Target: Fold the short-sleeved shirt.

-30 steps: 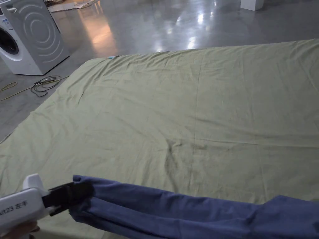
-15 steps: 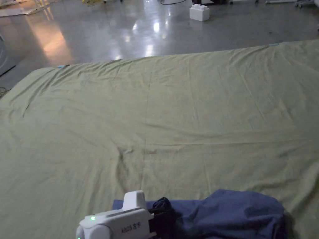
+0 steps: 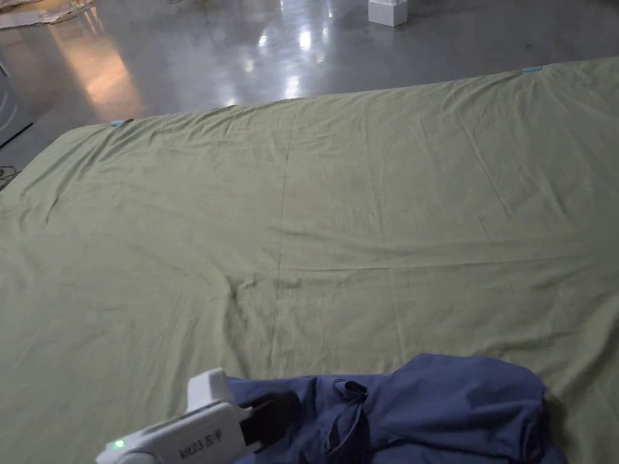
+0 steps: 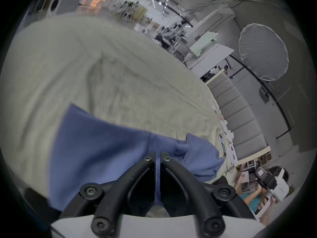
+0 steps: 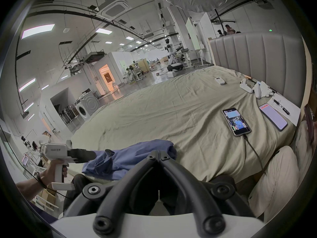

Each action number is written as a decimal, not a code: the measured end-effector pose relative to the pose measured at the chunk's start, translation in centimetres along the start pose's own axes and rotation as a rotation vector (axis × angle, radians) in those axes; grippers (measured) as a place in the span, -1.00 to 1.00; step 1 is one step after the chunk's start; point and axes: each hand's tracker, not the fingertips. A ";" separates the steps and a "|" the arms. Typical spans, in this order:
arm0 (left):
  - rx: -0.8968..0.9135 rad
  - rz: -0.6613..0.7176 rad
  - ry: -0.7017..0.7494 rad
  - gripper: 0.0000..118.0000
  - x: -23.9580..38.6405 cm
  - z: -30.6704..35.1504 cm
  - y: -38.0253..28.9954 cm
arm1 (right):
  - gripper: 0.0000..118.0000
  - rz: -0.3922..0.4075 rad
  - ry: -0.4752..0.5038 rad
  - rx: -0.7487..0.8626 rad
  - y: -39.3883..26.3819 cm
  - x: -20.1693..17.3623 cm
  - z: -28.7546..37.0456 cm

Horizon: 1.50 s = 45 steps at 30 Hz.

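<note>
Two black jaws of left gripper (image 4: 157, 155) nearly closed, with a fold of blue shirt (image 4: 106, 149) pinched between. Right gripper (image 5: 158, 155) jaws tip to tip, lower centre of its view; cloth caught or not, cannot tell. Shirt heaped at lower edge of head view on green sheet (image 3: 362, 211); one second earlier, stretched in a long band. Printed marking on white housing (image 3: 181, 444), too small to read.

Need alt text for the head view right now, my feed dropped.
A crumpled blue shirt lies bunched at the near edge of a wide green bedsheet. The white left gripper reaches in from bottom left, its black jaws at the shirt's fabric. Glossy grey floor beyond.
</note>
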 end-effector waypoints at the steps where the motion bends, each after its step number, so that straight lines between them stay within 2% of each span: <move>1: -0.030 0.010 -0.034 -0.91 0.0 -1.2 -0.6 | -1.00 0.011 -0.005 -0.004 -0.1 -0.2 0.2; 3: -0.092 0.065 -0.086 -0.91 0.1 -4.4 -2.0 | -1.00 0.019 -0.009 -0.013 -0.4 -0.2 0.4; 5: -0.155 0.059 -0.018 -0.95 0.5 -7.3 -3.6 | -1.00 0.021 -0.009 -0.023 -0.5 -0.1 0.6; 9: -0.116 0.075 -0.019 -0.95 0.6 -6.8 -2.9 | -1.00 0.019 -0.026 -0.032 -0.7 0.1 0.8; 12: -0.106 0.008 -0.036 -0.94 0.8 -4.0 -1.5 | -1.00 -0.004 -0.015 -0.046 -0.8 0.2 0.0; 13: -0.067 -0.009 -0.051 -0.85 0.5 -2.4 -0.8 | -1.00 -0.001 -0.018 -0.047 -0.7 0.0 -0.2; 14: -0.026 -0.002 -0.066 -0.64 -0.2 -0.6 0.0 | -1.00 0.004 -0.014 -0.045 -0.7 -0.1 -0.4; 15: 0.003 0.027 -0.065 -0.28 -1.1 1.0 0.8 | -1.00 0.003 -0.002 -0.048 -0.6 -0.1 -0.6; 16: 0.022 0.058 -0.061 0.27 -2.1 2.5 1.5 | -1.00 0.001 0.006 -0.051 -0.5 -0.2 -0.9; 17: 0.041 0.096 -0.058 0.57 -3.4 4.0 2.3 | -1.00 0.002 0.013 -0.053 -0.5 -0.4 -1.1; 18: 0.064 0.128 -0.054 0.71 -4.8 5.3 2.9 | -1.00 0.004 0.023 -0.058 -0.5 -0.5 -1.2; 19: 0.083 0.148 -0.043 0.72 -6.1 6.2 3.3 | -1.00 0.006 0.032 -0.063 -0.6 -0.6 -1.3; 22: 0.051 0.213 -0.022 0.72 -9.5 6.8 3.7 | -1.00 0.013 0.045 -0.084 -0.9 -0.7 -1.4; 27: -0.062 0.362 -0.069 0.63 -12.7 2.8 2.8 | -1.00 0.021 0.026 -0.095 -1.0 -0.9 -1.2; 28: -0.055 0.362 -0.088 0.49 -12.3 2.2 2.6 | -1.00 0.018 0.025 -0.090 -0.9 -0.9 -1.0; 29: -0.035 0.361 -0.100 0.13 -11.8 2.3 2.8 | -1.00 0.015 0.022 -0.084 -0.8 -0.8 -0.9; 30: -0.024 0.377 -0.131 -0.51 -11.6 2.3 3.2 | -1.00 0.013 0.018 -0.081 -0.7 -0.8 -0.8; 31: -0.028 0.374 -0.134 -0.85 -11.4 2.0 3.3 | -1.00 0.012 0.014 -0.077 -0.7 -0.8 -0.7; 33: -0.047 0.329 -0.054 -0.85 -10.8 1.1 3.3 | -1.00 0.003 0.012 -0.071 -0.6 -0.6 -0.7; 37: -0.021 0.318 -0.076 -0.85 -10.4 2.4 3.6 | -1.00 0.004 0.008 -0.063 -0.5 -0.6 -0.5; 41: 0.075 0.304 -0.069 -0.85 -10.7 7.0 5.0 | -1.00 0.006 0.026 -0.061 -0.2 -0.6 -1.0; 45: 0.135 0.225 0.038 -0.85 -10.7 12.5 7.6 | -1.00 -0.003 0.057 -0.054 -0.1 -0.6 -1.9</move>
